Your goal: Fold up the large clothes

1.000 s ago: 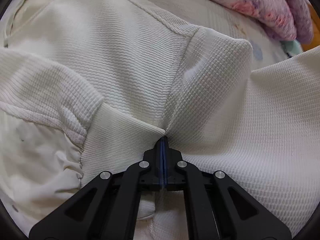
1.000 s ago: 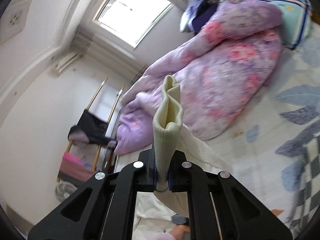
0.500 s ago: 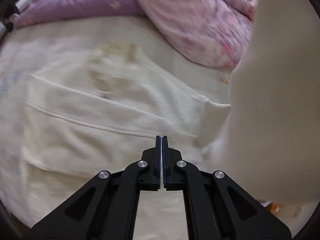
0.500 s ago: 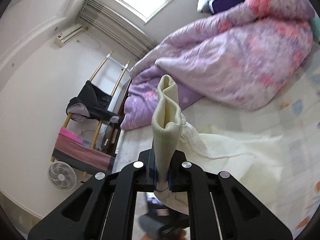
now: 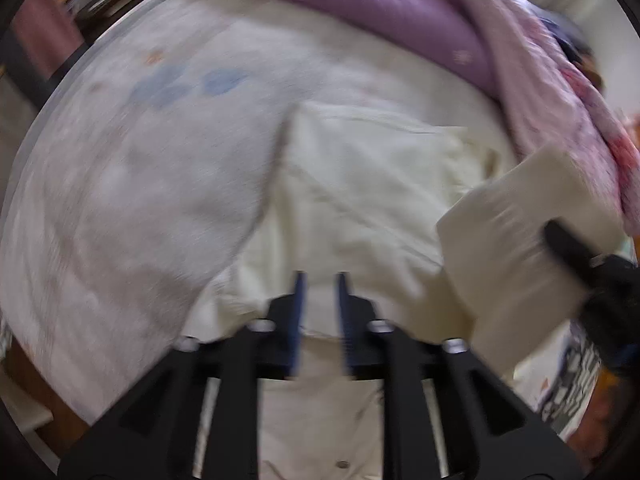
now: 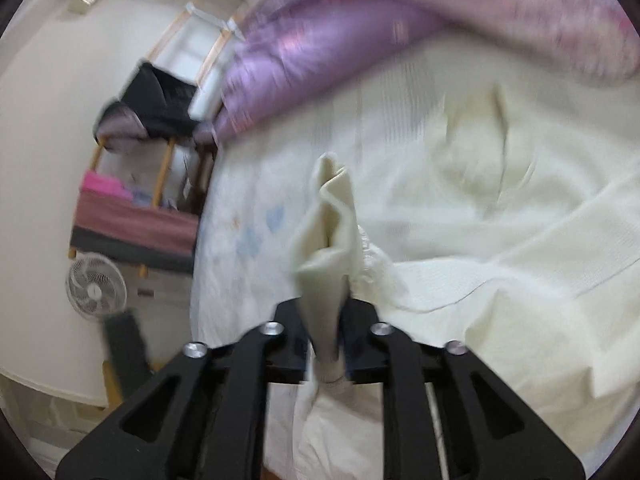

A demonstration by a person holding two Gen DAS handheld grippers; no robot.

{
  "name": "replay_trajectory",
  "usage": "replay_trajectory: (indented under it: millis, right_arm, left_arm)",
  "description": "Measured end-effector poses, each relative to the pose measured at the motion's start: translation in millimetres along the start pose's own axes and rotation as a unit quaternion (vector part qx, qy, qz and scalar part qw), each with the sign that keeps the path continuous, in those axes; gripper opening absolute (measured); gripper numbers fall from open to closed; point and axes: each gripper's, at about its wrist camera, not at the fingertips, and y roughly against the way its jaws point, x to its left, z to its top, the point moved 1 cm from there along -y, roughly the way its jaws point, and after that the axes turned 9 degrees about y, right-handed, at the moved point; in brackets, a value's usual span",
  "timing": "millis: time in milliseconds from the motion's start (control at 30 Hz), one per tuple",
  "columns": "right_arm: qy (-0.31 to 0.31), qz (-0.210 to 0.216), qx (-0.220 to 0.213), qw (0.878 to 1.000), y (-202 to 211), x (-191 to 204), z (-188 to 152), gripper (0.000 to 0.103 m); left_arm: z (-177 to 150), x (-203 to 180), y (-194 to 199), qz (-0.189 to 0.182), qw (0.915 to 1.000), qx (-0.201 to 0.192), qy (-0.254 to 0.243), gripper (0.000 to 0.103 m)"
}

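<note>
A large cream waffle-knit garment [image 5: 360,184] lies spread on the bed, blurred by motion. My left gripper [image 5: 319,280] hovers above its near part, pointing steeply down. Its jaws are opening, the blue pads [image 5: 298,300] stand apart, and nothing is between them. One cream sleeve [image 5: 512,232] hangs at the right from my right gripper [image 5: 560,240]. In the right wrist view the sleeve's ribbed cuff [image 6: 328,236] stands upright between the jaws of the right gripper [image 6: 325,308]. Those jaws are opening, and the cuff touches both sides. The garment's body [image 6: 500,220] lies beyond on the right.
A purple and pink floral quilt [image 5: 400,12] is heaped along the far side of the bed. The pale printed bedsheet [image 5: 140,160] stretches left to the bed's edge. Beyond it stand a clothes rack [image 6: 152,108] and a white floor fan [image 6: 96,290].
My left gripper let go of the garment, lifted away over it, and its pads have parted. My right gripper swung down toward the bed with the cuff, and its jaws have widened.
</note>
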Motion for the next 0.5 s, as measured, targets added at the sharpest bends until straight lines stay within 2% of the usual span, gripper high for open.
replay_trajectory:
  millis: [33, 100, 167, 233, 333, 367, 400, 433, 500]
  right_arm:
    - [-0.013, 0.02, 0.036, 0.999, -18, -9, -5, 0.04]
    - [-0.034, 0.022, 0.091, 0.995, -35, -20, -18, 0.069]
    - [-0.029, 0.019, 0.087, 0.996, -25, -29, -26, 0.069]
    - [-0.019, 0.01, 0.074, 0.997, -3, -40, -31, 0.07]
    - [-0.025, -0.054, 0.041, 0.997, 48, -81, -40, 0.069]
    - [-0.028, -0.09, 0.023, 0.995, 70, -100, -43, 0.064]
    - [-0.028, -0.12, 0.009, 0.992, 87, -117, -47, 0.043]
    - [-0.03, -0.166, 0.01, 0.986, 103, -141, -52, 0.024]
    - [-0.045, -0.222, 0.036, 0.973, 113, -181, -64, 0.01]
  left_arm:
    - [2, 11, -8, 0.0, 1.0, 0.001, 0.008, 0.043]
    - [0, 21, -12, -0.001, 0.9998, 0.003, 0.022, 0.048]
    - [-3, 26, -18, -0.001, 0.9994, 0.008, 0.034, 0.063]
    - [-5, 25, -28, -0.009, 0.9988, 0.015, 0.045, 0.065]
    - [-10, 9, -43, -0.026, 0.9983, 0.033, 0.041, 0.065]
    - [-12, 1, -49, -0.026, 0.9986, 0.035, 0.03, 0.064]
    - [-14, -4, -56, -0.021, 0.9988, 0.039, 0.02, 0.063]
    - [-20, -14, -68, -0.002, 0.9988, 0.049, 0.001, 0.052]
    - [-27, -21, -89, 0.037, 0.997, 0.06, -0.031, 0.041]
